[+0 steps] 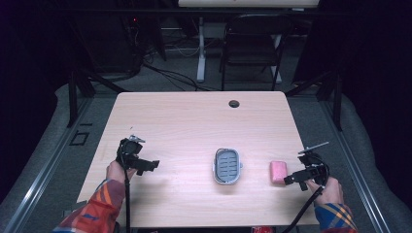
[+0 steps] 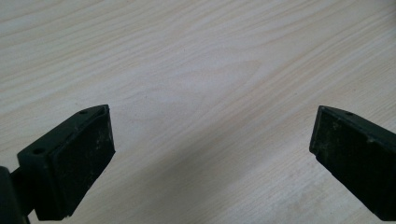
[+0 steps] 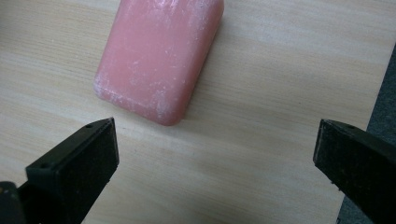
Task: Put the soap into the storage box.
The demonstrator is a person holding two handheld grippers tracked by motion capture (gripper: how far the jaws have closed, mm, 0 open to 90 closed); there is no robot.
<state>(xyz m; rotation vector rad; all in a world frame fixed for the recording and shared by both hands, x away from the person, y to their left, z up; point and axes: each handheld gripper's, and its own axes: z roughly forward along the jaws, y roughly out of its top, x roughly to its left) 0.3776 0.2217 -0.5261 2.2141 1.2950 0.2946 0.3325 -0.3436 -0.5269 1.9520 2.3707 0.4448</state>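
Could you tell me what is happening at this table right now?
A person holds a gripper in each hand over a wooden table. The right gripper sits beside a pink soap bar, jaws open and apart from it, the bar just ahead of them. A grey soap dish lies empty at the table's middle. The left gripper waits with open jaws over bare wood.

Your pink soap bar lies flat on the bench, near its right edge. It has round corners and pale, dusty marks on top. Your right claw is wide open just beside it and does not touch it.
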